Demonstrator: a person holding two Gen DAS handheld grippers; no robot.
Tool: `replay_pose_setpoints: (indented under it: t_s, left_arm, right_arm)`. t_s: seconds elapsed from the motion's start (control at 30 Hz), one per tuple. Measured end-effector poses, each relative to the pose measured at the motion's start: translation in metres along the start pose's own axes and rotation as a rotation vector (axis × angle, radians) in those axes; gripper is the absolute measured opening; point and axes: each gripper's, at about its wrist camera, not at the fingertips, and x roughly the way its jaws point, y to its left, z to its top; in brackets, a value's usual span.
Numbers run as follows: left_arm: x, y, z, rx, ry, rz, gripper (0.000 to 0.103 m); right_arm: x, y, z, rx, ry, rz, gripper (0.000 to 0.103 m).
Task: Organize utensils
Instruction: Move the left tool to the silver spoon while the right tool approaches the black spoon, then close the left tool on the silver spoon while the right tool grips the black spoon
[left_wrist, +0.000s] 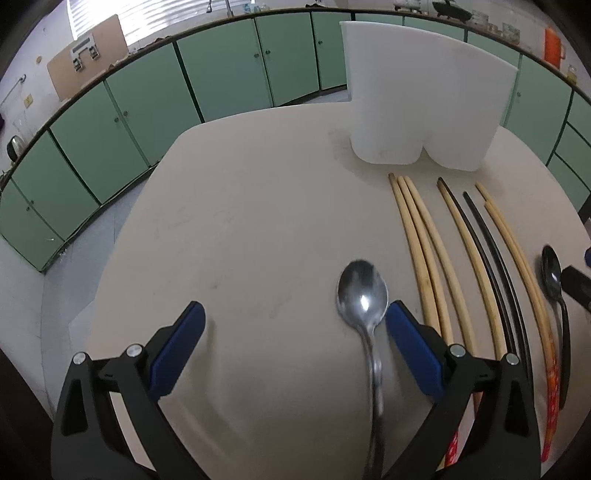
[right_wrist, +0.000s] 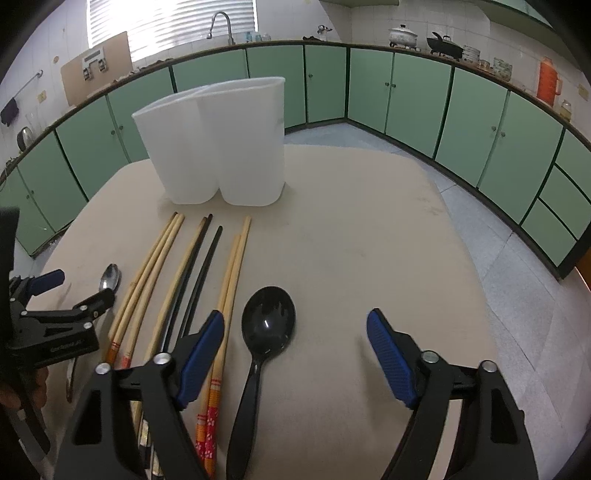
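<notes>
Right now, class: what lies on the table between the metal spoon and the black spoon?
Chopsticks: pale wooden ones and dark ones, side by side between the metal spoon and black spoon. Both wrist views show this.

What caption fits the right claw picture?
Open right claw hovering over a black spoon beside chopsticks, white holder behind.

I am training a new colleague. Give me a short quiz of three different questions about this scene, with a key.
1. True or false: the holder lies on its side.
2. Which spoon lies between the right gripper's fingers: A metal, B black?
3. Fill in: the chopsticks lie between the two ____.

Key: 1 false, it stands upright; 2 B, the black spoon, untouched; 3 spoons, the metal spoon lies by the left gripper.
</notes>
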Motion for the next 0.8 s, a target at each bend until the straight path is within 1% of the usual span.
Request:
replay_pose_setpoints:
  t_s: [0.07,0.13,0.27,0.33,0.43,0.47,0.5,0.53,0.6,0.63,0.67,0.7,0.73,0.77,0.8]
  left_arm:
    - [0.003,-0.003,0.005,-0.001,0.004,-0.012,0.09]
    - [0.004,-0.006,0.009,0.002,0.009,-0.025,0.081]
    - [0.006,-0.01,0.015,-0.002,0.025,-0.043,0.077]
    - [0.007,-0.012,0.016,-0.012,0.038,-0.059,0.073]
    - [0.007,-0.011,0.018,-0.02,0.047,-0.067,0.07]
    - [0.007,-0.011,0.019,-0.027,0.051,-0.07,0.069]
    - [0.007,-0.013,0.02,-0.033,0.055,-0.082,0.066]
    - [0.007,-0.016,0.022,-0.031,0.057,-0.085,0.065]
    - [0.006,-0.021,0.025,-0.013,0.052,-0.068,0.065]
    - [0.005,-0.024,0.022,-0.01,0.051,-0.064,0.063]
    - [0.005,-0.026,0.023,-0.011,0.052,-0.072,0.06]
    - [0.004,-0.026,0.023,-0.015,0.055,-0.084,0.052]
    - [0.003,-0.027,0.023,-0.018,0.056,-0.098,0.044]
    - [0.002,-0.029,0.023,-0.019,0.057,-0.107,0.041]
    - [0.001,-0.032,0.023,-0.015,0.055,-0.111,0.032]
  right_arm:
    - [0.004,0.0,0.003,0.008,0.012,0.005,0.067]
    - [0.008,0.001,0.006,0.013,0.023,0.004,0.067]
    - [0.017,0.005,0.012,0.024,0.047,0.019,0.067]
    - [0.022,0.007,0.013,0.027,0.066,0.006,0.066]
    - [0.03,0.004,0.015,0.058,0.104,-0.001,0.063]
    - [0.031,0.004,0.014,0.064,0.109,0.0,0.063]
    - [0.031,0.004,0.014,0.066,0.112,-0.003,0.063]
    - [0.031,0.005,0.015,0.063,0.113,-0.008,0.063]
    - [0.033,0.007,0.016,0.06,0.121,-0.017,0.063]
    - [0.034,0.008,0.016,0.053,0.124,-0.025,0.06]
    - [0.035,0.009,0.016,0.046,0.127,-0.035,0.056]
    - [0.035,0.008,0.016,0.04,0.126,-0.044,0.053]
    - [0.034,0.008,0.017,0.038,0.124,-0.044,0.044]
    - [0.034,0.008,0.018,0.039,0.125,-0.039,0.036]
    - [0.034,0.007,0.018,0.039,0.126,-0.031,0.034]
